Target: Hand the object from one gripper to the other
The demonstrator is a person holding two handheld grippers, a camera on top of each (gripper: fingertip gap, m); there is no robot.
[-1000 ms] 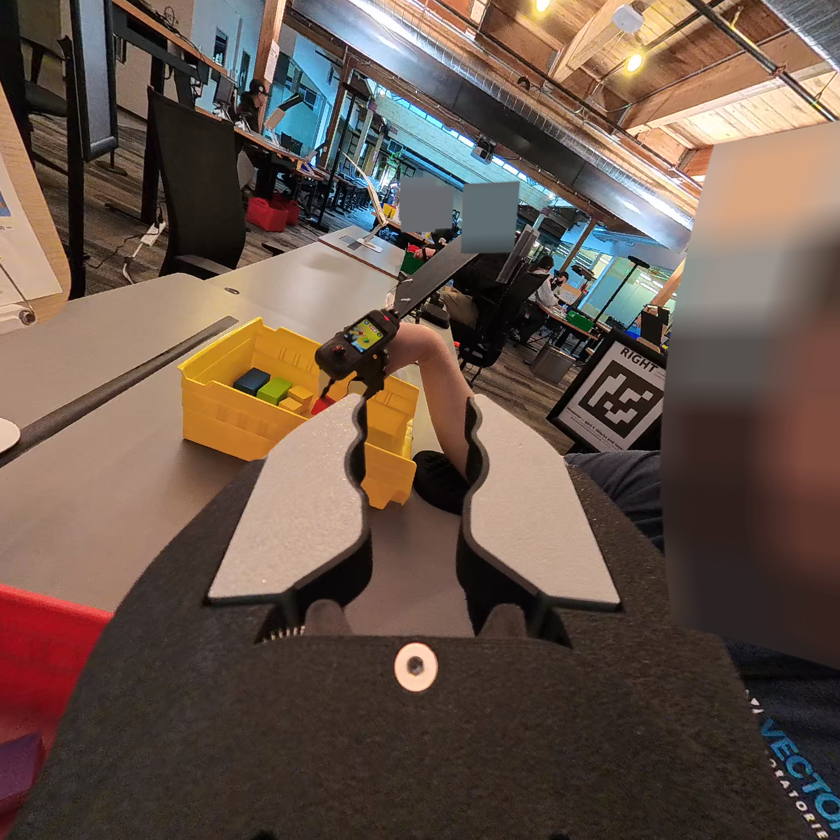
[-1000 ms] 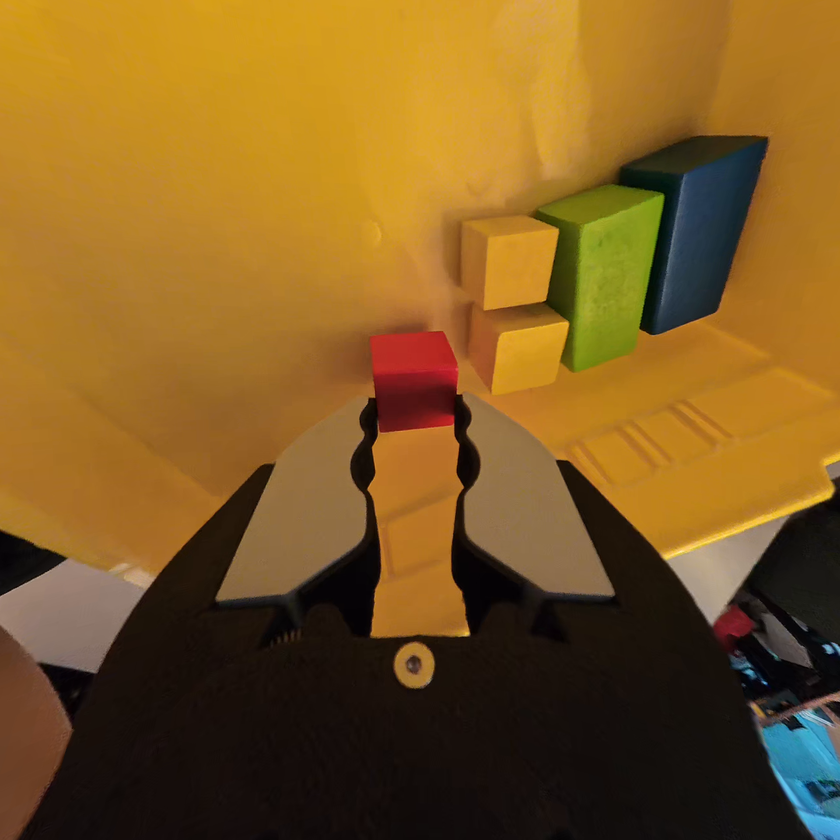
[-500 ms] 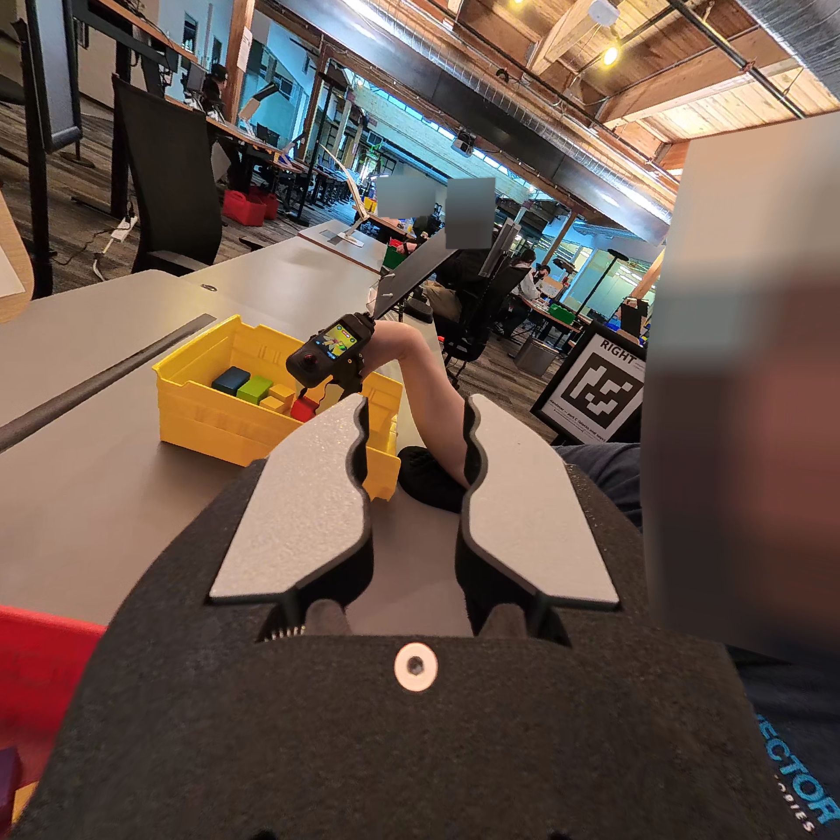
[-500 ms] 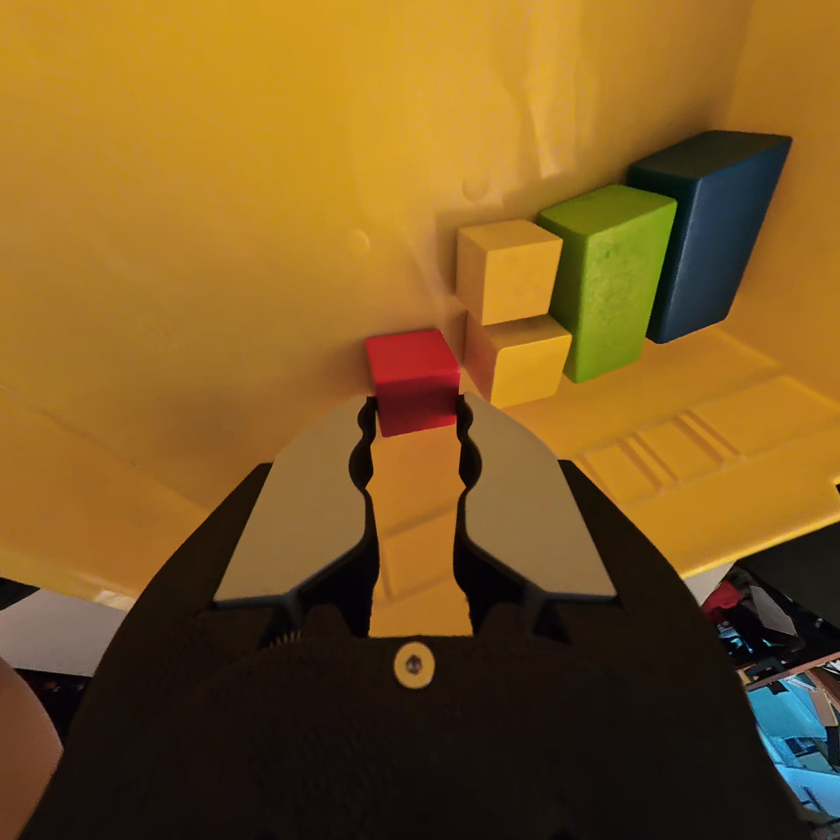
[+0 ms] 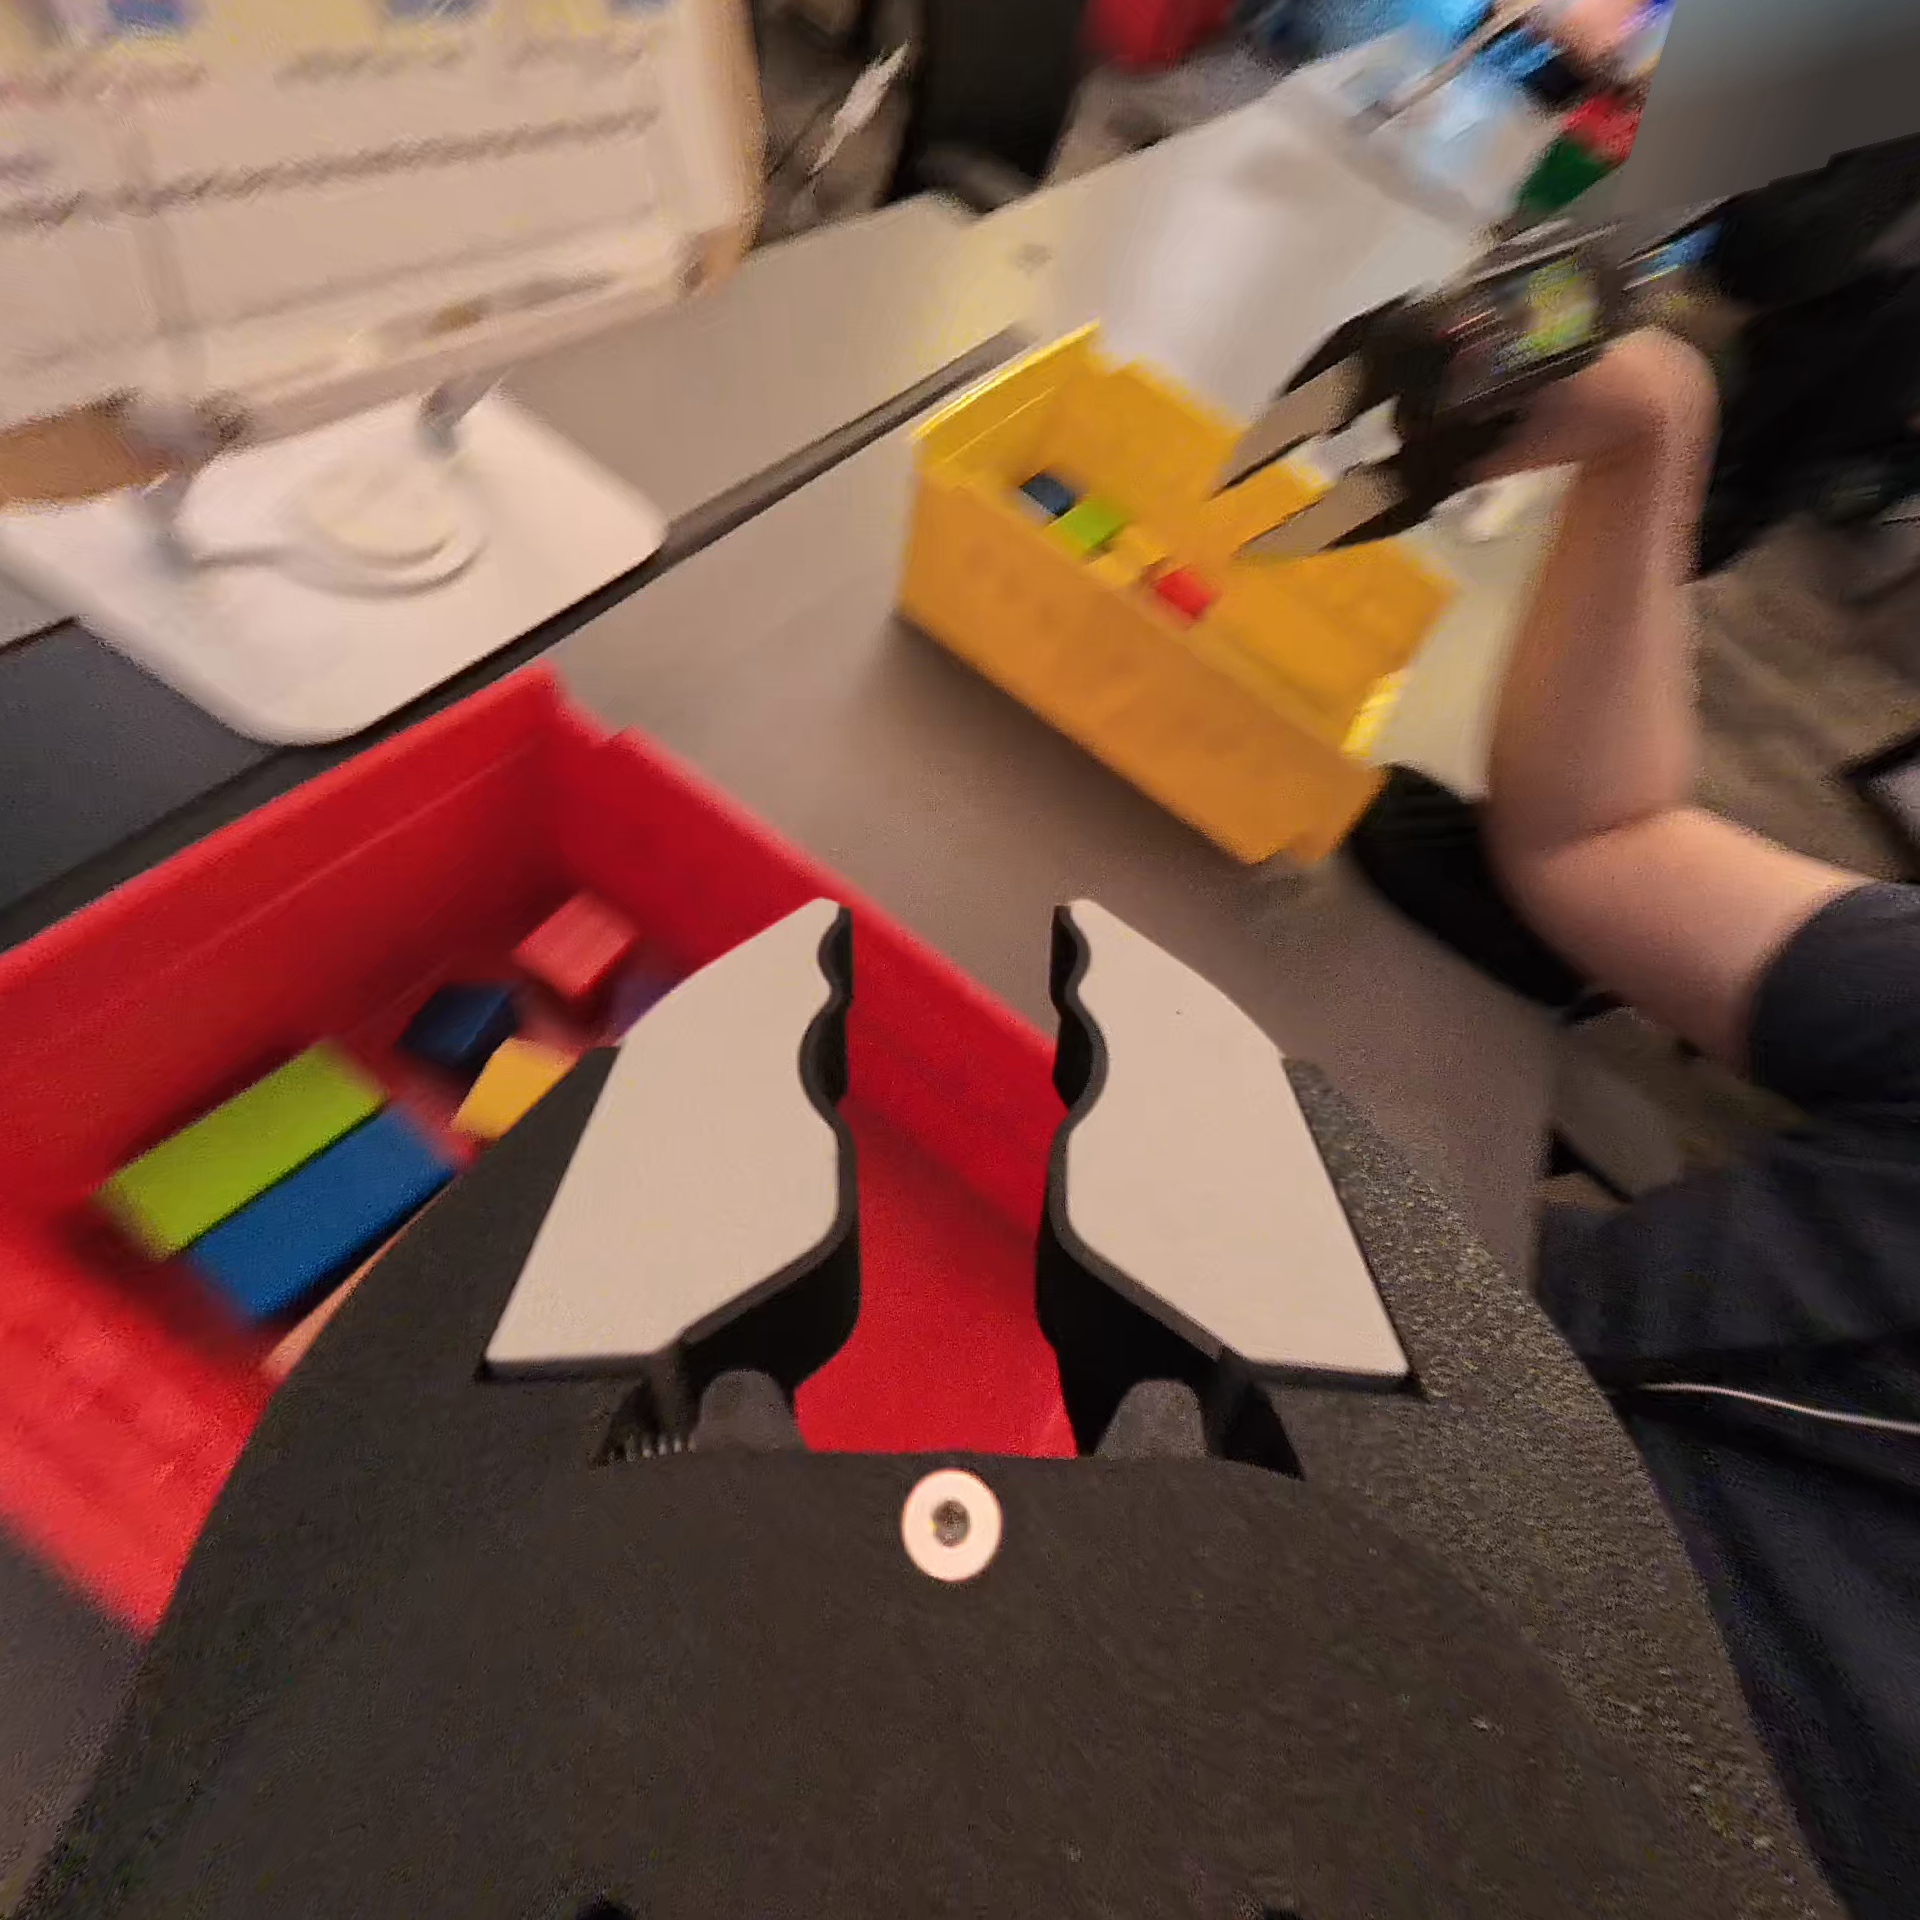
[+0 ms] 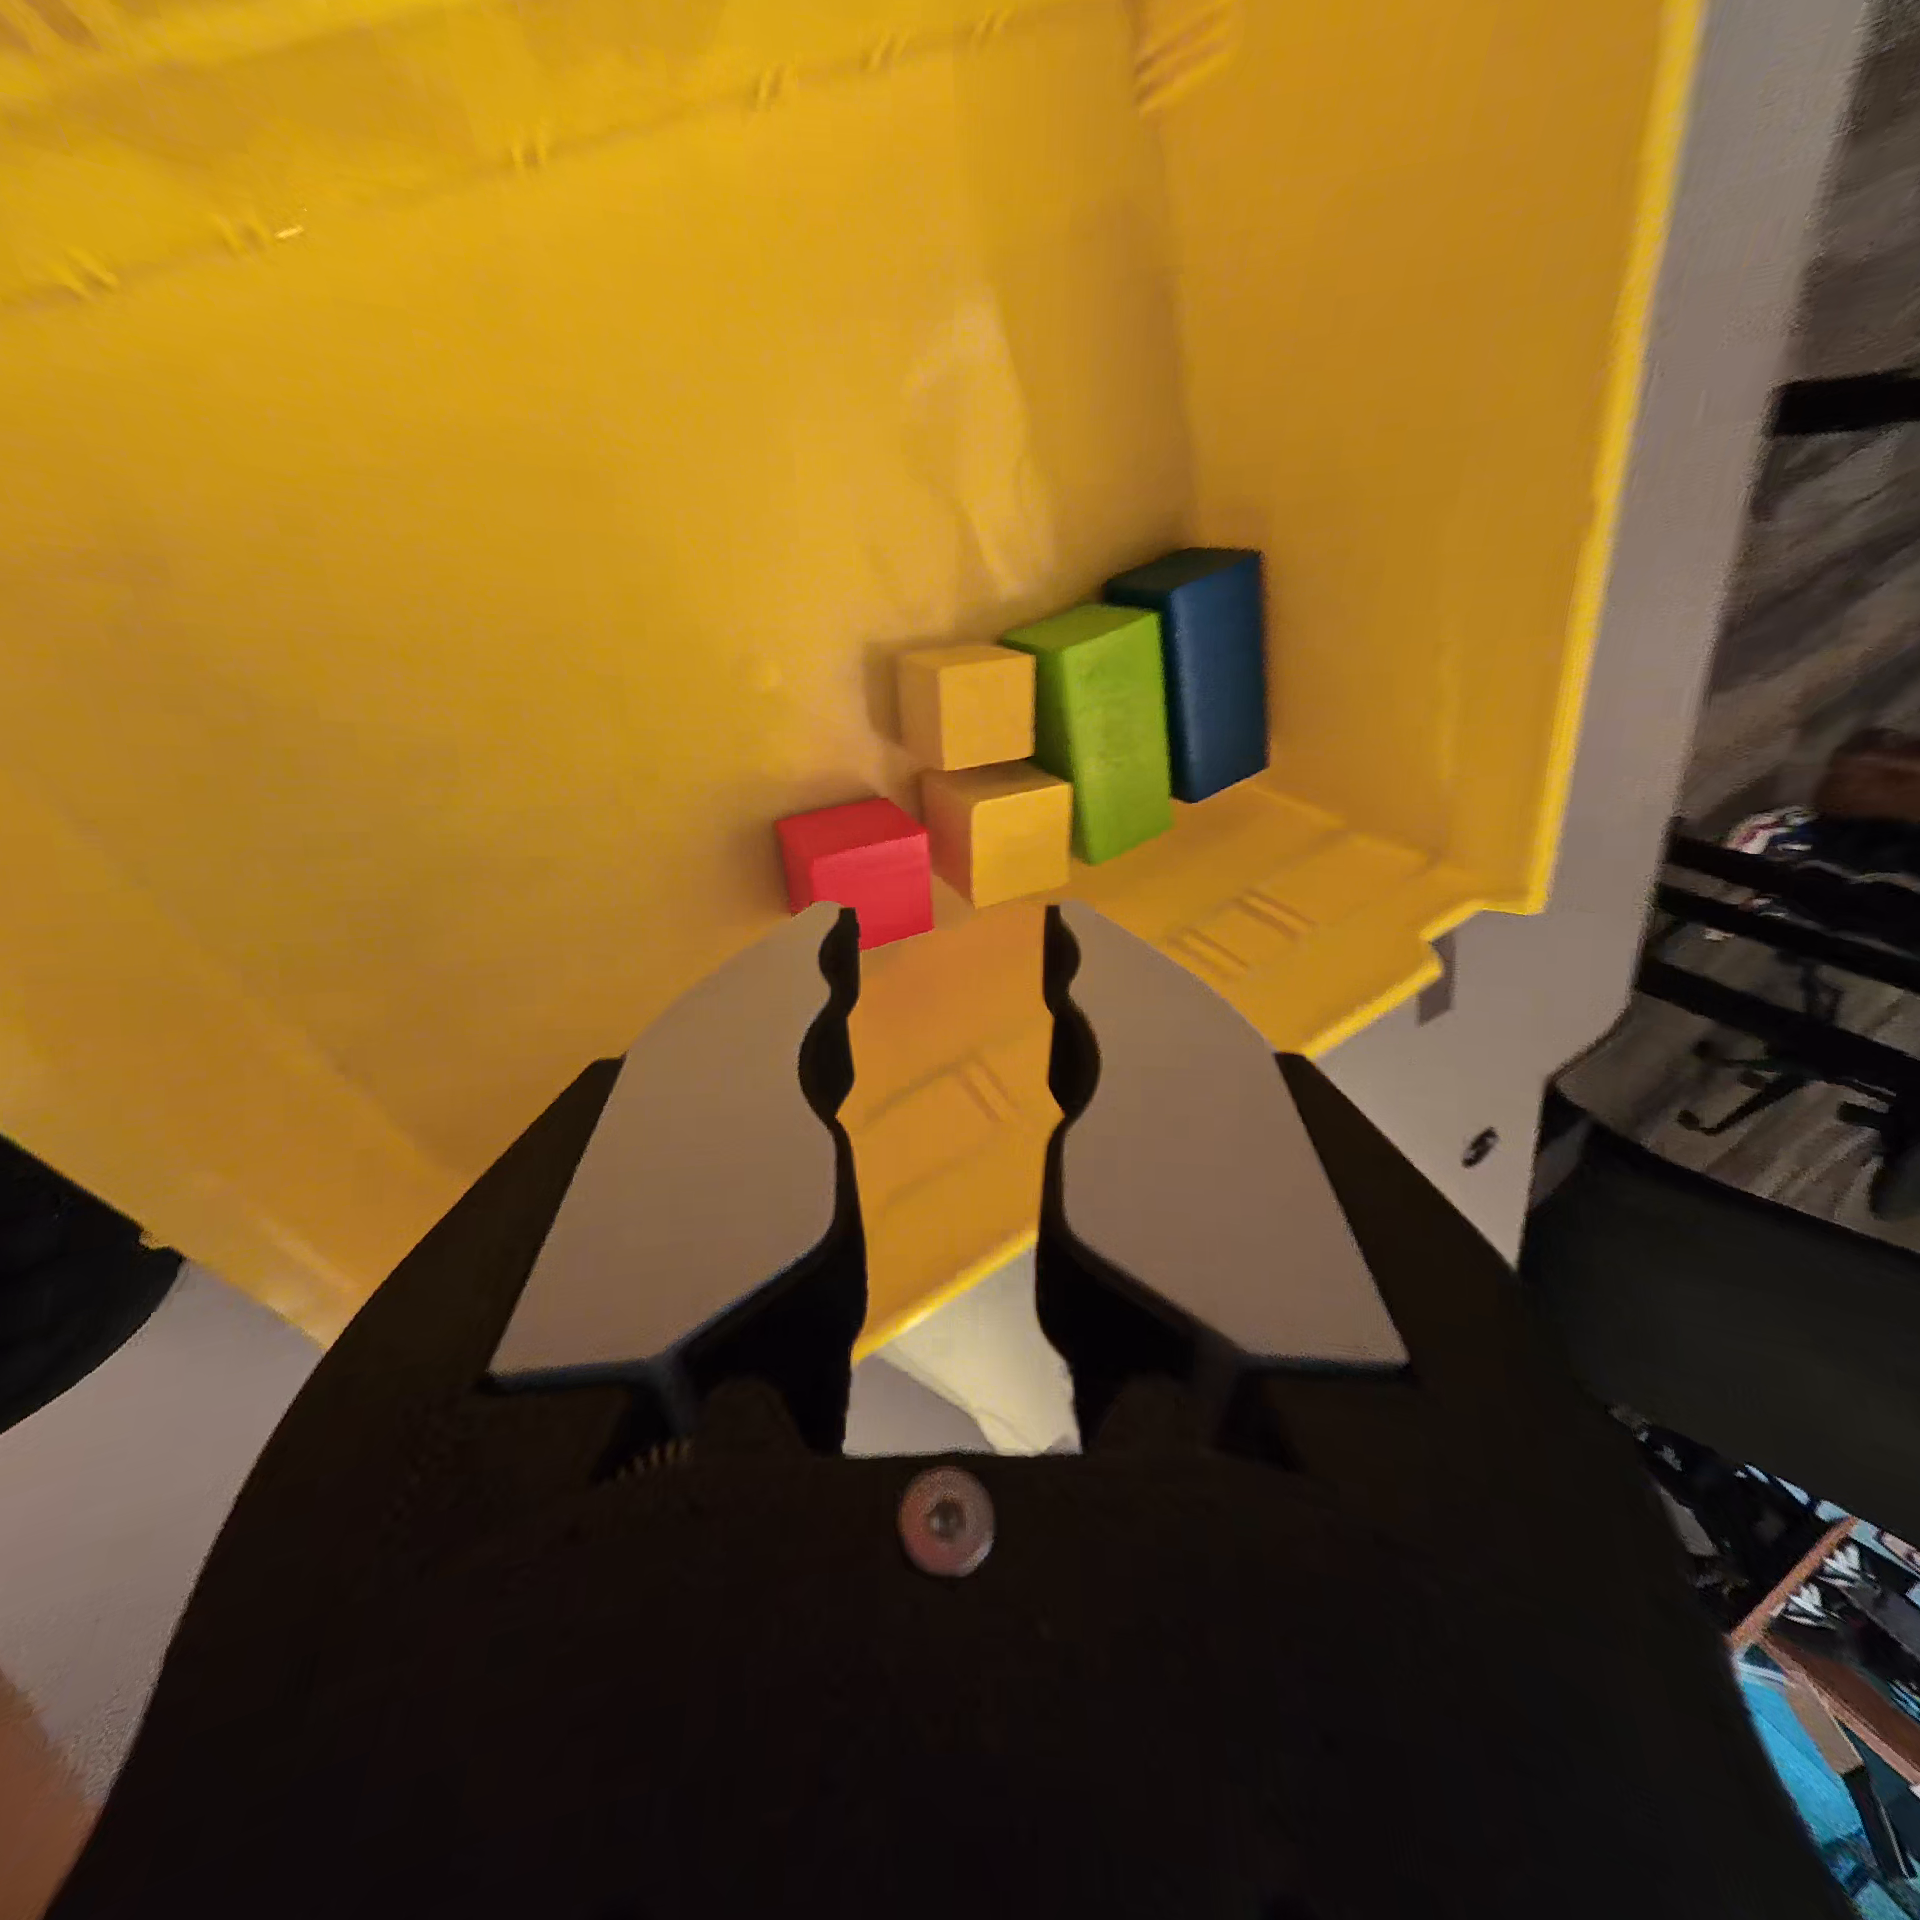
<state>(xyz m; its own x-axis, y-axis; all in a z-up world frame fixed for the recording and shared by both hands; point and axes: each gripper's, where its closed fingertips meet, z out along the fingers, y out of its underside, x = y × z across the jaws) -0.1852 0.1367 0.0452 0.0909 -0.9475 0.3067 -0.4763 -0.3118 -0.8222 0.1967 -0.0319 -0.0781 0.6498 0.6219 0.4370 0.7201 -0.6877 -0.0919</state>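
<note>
My right gripper (image 6: 945,920) is open and empty above the yellow bin (image 6: 520,520). A red cube (image 6: 857,868) lies on the bin floor just beyond the left fingertip, outside the jaws. The left wrist view, which is blurred, shows the same: the right gripper (image 5: 1247,514) hangs open over the yellow bin (image 5: 1091,665), with the red cube (image 5: 1184,592) below it. My left gripper (image 5: 951,920) is open and empty over the near right wall of a red bin (image 5: 312,883).
The yellow bin also holds two yellow cubes (image 6: 971,707), a green block (image 6: 1107,732) and a blue block (image 6: 1210,675). The red bin holds several coloured blocks (image 5: 244,1143). A white stand base (image 5: 343,582) sits at the back left. A person's arm (image 5: 1590,644) is at the right.
The red cube stood between my right fingertips; the right gripper has drawn back and the cube stays on the bin floor. My left gripper swung down and left over the red bin.
</note>
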